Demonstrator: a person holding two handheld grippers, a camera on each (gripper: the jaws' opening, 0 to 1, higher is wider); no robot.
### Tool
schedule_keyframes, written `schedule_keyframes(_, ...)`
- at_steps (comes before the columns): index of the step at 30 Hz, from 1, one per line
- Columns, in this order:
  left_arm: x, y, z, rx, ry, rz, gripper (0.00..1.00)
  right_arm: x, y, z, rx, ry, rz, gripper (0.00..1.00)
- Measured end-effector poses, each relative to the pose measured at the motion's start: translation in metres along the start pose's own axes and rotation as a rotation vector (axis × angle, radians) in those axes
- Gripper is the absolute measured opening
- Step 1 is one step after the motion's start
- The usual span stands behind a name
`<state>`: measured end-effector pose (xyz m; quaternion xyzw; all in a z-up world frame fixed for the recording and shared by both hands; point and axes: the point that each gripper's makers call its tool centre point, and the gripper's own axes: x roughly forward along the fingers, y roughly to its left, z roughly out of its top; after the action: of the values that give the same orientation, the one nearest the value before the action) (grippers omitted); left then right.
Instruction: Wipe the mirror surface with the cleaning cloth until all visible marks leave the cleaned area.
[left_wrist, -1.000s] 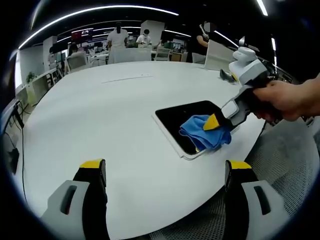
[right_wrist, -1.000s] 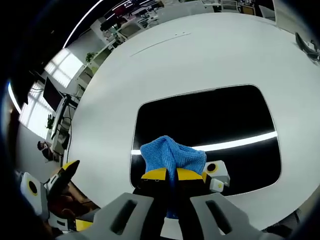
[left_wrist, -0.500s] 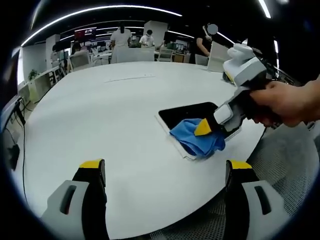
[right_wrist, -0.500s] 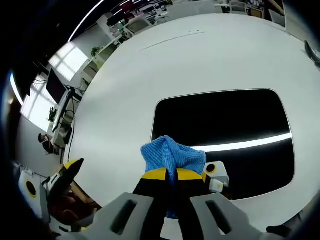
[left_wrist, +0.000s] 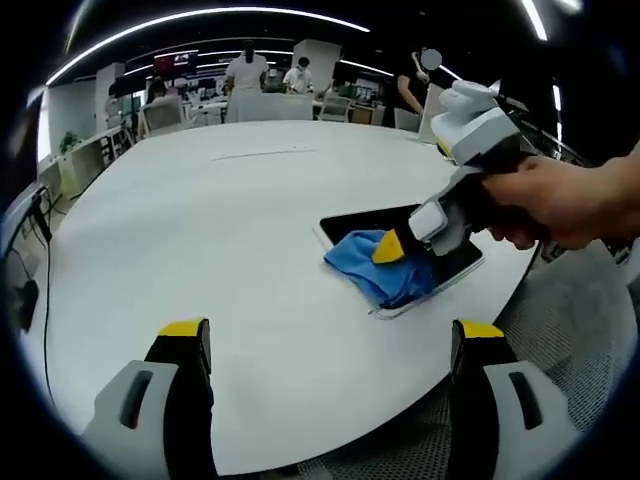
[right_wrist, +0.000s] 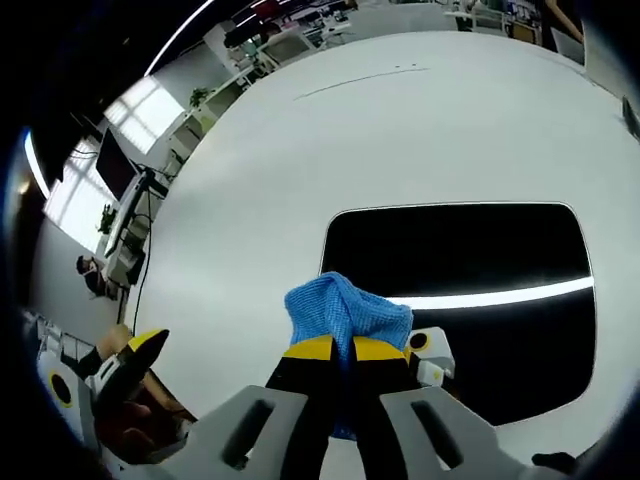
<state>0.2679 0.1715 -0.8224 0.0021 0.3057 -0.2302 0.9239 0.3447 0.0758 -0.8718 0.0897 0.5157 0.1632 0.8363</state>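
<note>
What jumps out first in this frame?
The bright blue cleaning cloth, pinched in the right tongs, sits on the near-left corner of the dark mirror. The mirror lies flat on a big white table, near its edge; the left tongs hang open.

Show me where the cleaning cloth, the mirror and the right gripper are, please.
cleaning cloth (right_wrist: 345, 308): right gripper view, the bunched top.
mirror (right_wrist: 480, 250): right gripper view, dark glass.
right gripper (left_wrist: 388, 246): left gripper view, yellow jaw tips.
</note>
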Motion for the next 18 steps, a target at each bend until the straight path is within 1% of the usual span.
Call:
schedule_keyframes(4, 0.0, 0.001, 0.001, 0.0, -0.004, 0.001, 0.99, 0.009, -0.004, 0.019, -0.003, -0.007, -0.014, 0.0)
schedule_keyframes(6, 0.0, 0.001, 0.0, 0.009, -0.002, 0.003, 0.99, 0.01, -0.005, 0.024, 0.0, -0.007, -0.017, 0.0)
schedule_keyframes(10, 0.001, 0.003, 0.001, 0.006, -0.004, 0.007, 0.99, 0.011, -0.006, 0.033, -0.024, -0.017, -0.019, 0.0)
schedule_keyframes(12, 0.001, 0.004, 0.003, 0.005, -0.015, 0.01, 0.99, 0.016, -0.008, 0.043, -0.045, -0.054, -0.01, 0.0)
schedule_keyframes(13, 0.0, 0.006, 0.005, 0.006, -0.023, 0.022, 0.99, 0.016, -0.01, 0.046, -0.044, -0.067, -0.009, 0.0)
schedule_keyframes(15, -0.001, 0.007, 0.003, 0.006, -0.014, 0.025, 0.99, 0.018, -0.012, 0.051, -0.009, -0.06, -0.012, 0.0)
schedule_keyframes(18, -0.001, 0.007, 0.003, 0.008, -0.013, 0.029, 0.99, 0.018, -0.01, 0.053, -0.015, -0.06, -0.01, 0.0)
